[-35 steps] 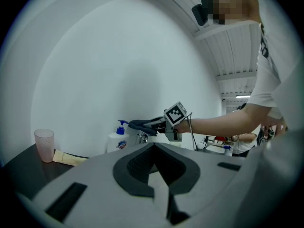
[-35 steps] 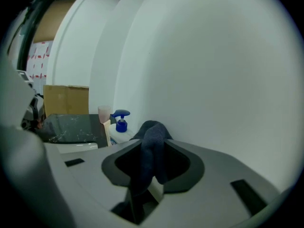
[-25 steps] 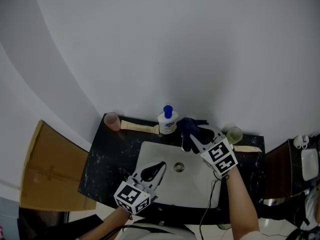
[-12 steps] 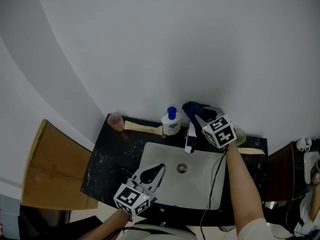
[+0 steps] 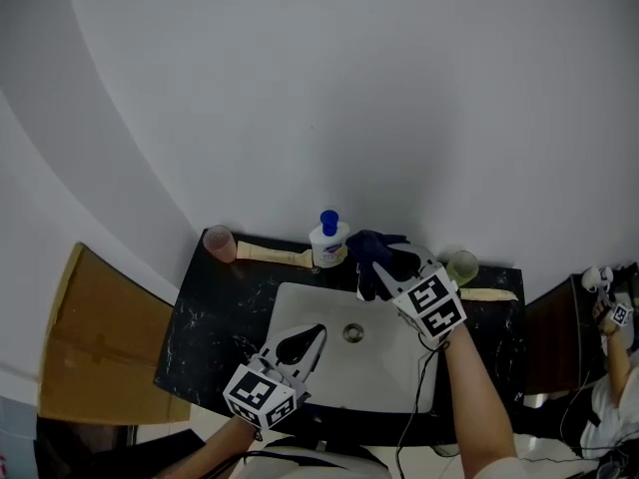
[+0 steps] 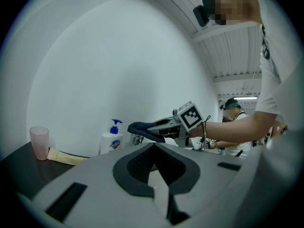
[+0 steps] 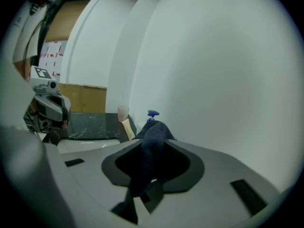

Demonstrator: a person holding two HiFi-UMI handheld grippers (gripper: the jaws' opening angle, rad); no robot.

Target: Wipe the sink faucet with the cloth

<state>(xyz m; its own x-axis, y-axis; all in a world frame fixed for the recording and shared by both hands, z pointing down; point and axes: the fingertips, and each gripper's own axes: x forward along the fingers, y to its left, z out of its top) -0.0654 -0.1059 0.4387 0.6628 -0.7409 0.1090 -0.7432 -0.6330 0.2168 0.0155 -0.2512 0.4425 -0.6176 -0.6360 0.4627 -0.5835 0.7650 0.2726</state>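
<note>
A plain white wall [image 5: 329,88] rose behind a dark marbled tabletop [image 5: 205,317], and a white sink [image 5: 384,367] was set into the middle of it. The right hand-held gripper [image 5: 384,267] reached over the back of the sink with its jaws clamped on a dark blue cloth [image 5: 374,250]. The cloth sat right over the faucet [image 6: 137,139], though I couldn't tell whether it pressed on the metal. The left hand-held gripper [image 5: 303,342] hovered over the sink's front edge, its jaws closed together with nothing between them. Just left of the cloth stood a white soap bottle [image 5: 327,242] with a blue pump. 1 pink cup [image 5: 219,242] stood at the tabletop's back left corner, and 1 pale green cup [image 5: 462,266] stood near the right gripper.
</note>
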